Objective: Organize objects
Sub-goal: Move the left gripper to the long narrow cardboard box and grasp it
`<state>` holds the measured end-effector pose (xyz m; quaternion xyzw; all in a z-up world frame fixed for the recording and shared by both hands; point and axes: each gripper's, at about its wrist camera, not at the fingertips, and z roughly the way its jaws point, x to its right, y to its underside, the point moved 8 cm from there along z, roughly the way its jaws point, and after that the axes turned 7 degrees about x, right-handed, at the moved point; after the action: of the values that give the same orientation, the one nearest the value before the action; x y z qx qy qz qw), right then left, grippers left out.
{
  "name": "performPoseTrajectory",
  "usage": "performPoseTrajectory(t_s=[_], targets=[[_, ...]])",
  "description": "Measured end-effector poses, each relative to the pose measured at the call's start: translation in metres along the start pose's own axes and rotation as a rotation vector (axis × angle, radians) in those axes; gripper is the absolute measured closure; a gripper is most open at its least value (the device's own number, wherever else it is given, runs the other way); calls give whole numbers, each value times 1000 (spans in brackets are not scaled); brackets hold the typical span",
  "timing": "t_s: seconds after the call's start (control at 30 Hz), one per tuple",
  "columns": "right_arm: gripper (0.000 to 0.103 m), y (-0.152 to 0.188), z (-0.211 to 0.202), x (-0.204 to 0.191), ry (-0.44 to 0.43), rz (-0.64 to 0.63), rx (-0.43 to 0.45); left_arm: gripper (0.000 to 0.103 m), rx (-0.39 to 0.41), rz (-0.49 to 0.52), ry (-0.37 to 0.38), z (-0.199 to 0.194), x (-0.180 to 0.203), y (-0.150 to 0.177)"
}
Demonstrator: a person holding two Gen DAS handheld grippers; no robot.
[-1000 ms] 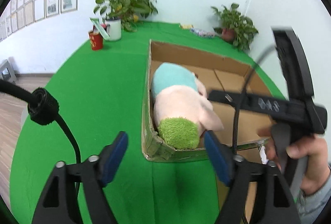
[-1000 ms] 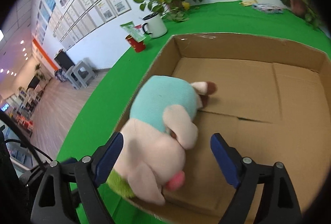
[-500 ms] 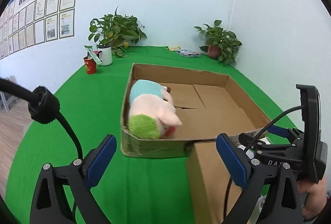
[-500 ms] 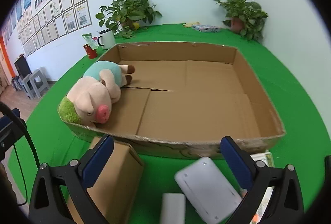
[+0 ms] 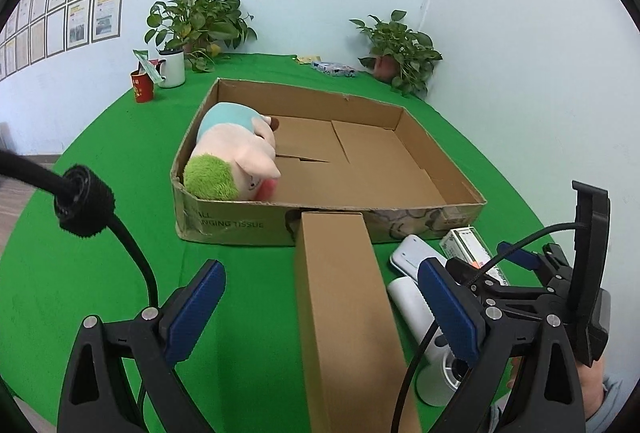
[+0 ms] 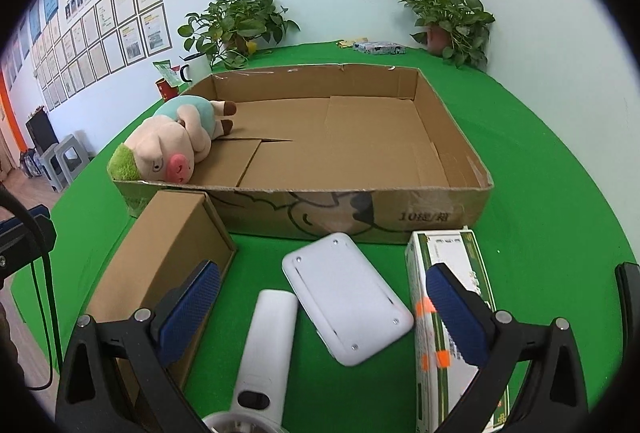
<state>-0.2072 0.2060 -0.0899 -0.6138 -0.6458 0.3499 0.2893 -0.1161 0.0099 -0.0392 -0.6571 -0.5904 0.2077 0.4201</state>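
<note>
- Tray [image 6: 440,149] holds only a plush pig [image 6: 172,149], at its 9 o'clock wall.
- Closed box [image 6: 160,257] lies outside, at tray's 7 o'clock.
- Left gripper [image 5: 320,313] and right gripper [image 6: 324,313] both gape, empty.

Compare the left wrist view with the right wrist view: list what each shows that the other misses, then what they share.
Only the left wrist view shows the open right gripper from outside, and the "TISSUE" print on the tray's left front.

Only the right wrist view shows the pig's face, the grey stools on the floor, and the whole green-and-white carton.

Both show the cardboard tray holding the plush pig, the long brown box, the white flat device, the white cylinder and two potted plants.
</note>
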Motion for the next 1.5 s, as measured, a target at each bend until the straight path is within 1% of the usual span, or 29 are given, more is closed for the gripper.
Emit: performPoseTrajectory(t_s=[0.17, 0.27, 0.33, 0.43, 0.57, 0.63, 0.73, 0.83, 0.9, 0.93, 0.97, 1.0, 1.03, 1.1, 1.23, 1.3, 1.37, 1.43, 1.5], targets=[[1, 10, -8, 3, -25, 1, -5, 7, 6, 11, 25, -12, 9, -2], [1, 14, -14, 8, -30, 4, 7, 7, 11, 18, 35, -18, 12, -4], [1, 16, -19, 10, -53, 7, 18, 7, 6, 23, 39, -18, 15, -4], [1, 21, -30, 6, -122, 1, 40, 7, -25, 35, 60, -12, 21, 2], [0, 37, -44, -5, -283, 5, 13, 7, -64, 96, 81, -1, 35, 12], [0, 44, -53, -11, -342, 2, 11, 8, -91, 120, 87, 6, 39, 19], [0, 53, -64, -12, -369, -28, 25, 9, -125, 117, 96, 14, 38, 26], [0, 59, -72, -8, -395, -36, 37, 10, -156, 141, 81, 21, 37, 35], [0, 62, -75, -3, -410, -37, 40, 17, -182, 170, 59, 27, 37, 44], [0, 64, -76, -3, -421, -43, 34, 19, -197, 181, 47, 30, 36, 50], [0, 66, -76, -3, -431, -47, 26, 22, -210, 186, 31, 33, 33, 54], [0, 66, -77, -3, -442, -52, 21, 28, -219, 190, 12, 36, 30, 57], [0, 67, -78, -5, -451, -58, 22, 31, -229, 200, -13, 38, 26, 60], [0, 66, -81, -10, -478, -65, 26, 32, -221, 193, -4, 37, 23, 62], [0, 69, -83, -26, -517, -85, 25, 35, -196, 214, -22, 30, 17, 57], [0, 71, -83, -32, -524, -93, 21, 39, -188, 212, -26, 26, 13, 55], [0, 70, -82, -40, -549, -88, 15, 41, -175, 204, -37, 19, 5, 51], [0, 69, -82, -51, -595, -63, 7, 45, -169, 183, -45, 12, -5, 48], [0, 67, -83, -61, -632, -52, 5, 55, -171, 169, -57, 8, -15, 48]])
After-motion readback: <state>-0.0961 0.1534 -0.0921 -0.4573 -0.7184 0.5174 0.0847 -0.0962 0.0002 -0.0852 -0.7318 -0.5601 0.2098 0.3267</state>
